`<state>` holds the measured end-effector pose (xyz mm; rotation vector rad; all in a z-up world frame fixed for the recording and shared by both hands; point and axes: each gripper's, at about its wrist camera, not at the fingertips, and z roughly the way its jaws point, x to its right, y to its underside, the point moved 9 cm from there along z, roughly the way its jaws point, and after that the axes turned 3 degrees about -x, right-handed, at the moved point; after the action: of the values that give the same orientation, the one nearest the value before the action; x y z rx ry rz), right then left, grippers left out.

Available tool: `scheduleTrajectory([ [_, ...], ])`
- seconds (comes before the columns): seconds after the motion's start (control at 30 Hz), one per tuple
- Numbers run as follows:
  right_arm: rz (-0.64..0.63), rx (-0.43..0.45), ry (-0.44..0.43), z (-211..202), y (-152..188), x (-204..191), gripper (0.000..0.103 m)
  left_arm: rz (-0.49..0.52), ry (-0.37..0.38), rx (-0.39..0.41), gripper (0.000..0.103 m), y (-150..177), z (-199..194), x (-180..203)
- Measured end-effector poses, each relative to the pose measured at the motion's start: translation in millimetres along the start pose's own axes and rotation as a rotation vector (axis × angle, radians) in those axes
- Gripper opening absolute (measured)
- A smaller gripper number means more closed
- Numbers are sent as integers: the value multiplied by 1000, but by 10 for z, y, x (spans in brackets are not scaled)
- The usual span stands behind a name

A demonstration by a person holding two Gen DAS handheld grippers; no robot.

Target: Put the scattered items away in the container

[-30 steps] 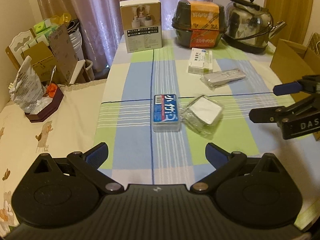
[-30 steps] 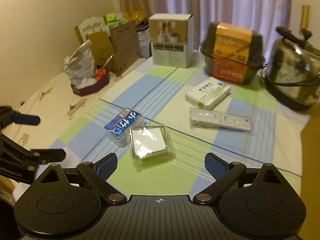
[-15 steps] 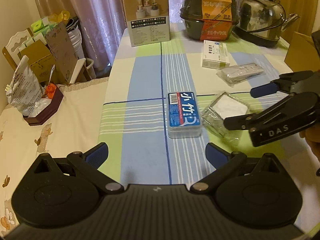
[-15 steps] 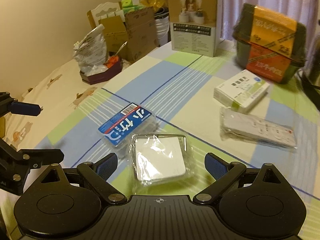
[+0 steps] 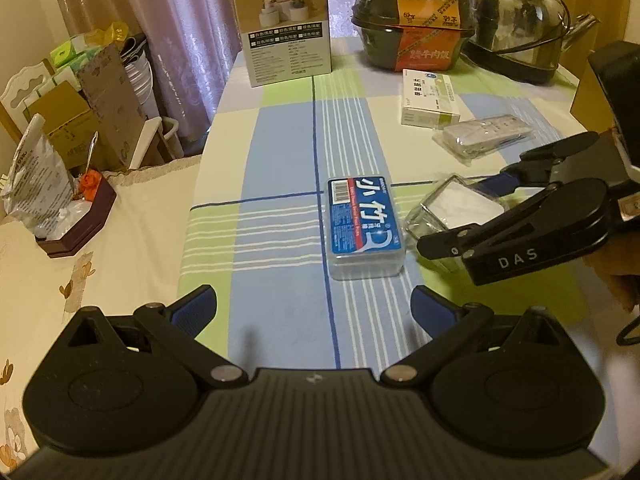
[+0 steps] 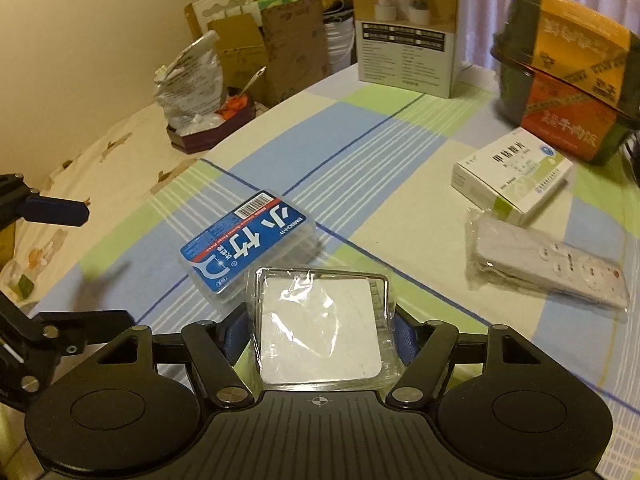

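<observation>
Right tongs gripping wrapped white pad, left tongs wide

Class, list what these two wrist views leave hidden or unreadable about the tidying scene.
- Container: only a brown cardboard edge shows, cut off by the left view's right edge.
- Right gripper fingers: pads hidden by the clear-wrapped white square packet.
- White medicine box: print too small.

You're in a home: curtains, checked cloth on the counter, kettle, stacked cardboard boxes.
</observation>
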<state>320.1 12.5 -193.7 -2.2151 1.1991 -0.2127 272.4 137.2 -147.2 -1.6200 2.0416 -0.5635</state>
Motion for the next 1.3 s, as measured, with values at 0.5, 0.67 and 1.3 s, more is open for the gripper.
scheduleTrajectory([
  [0.5,160,23,178,-542,481,503,72,15,33,22,96,-422,459,273],
  [0.67,192,32,190,-664,583,582,72,-27,27,-32,68,-451,700,239],
  [1.3,246,29,233,-1209,926,521,72,109,163,-48,51,-343,76,973],
])
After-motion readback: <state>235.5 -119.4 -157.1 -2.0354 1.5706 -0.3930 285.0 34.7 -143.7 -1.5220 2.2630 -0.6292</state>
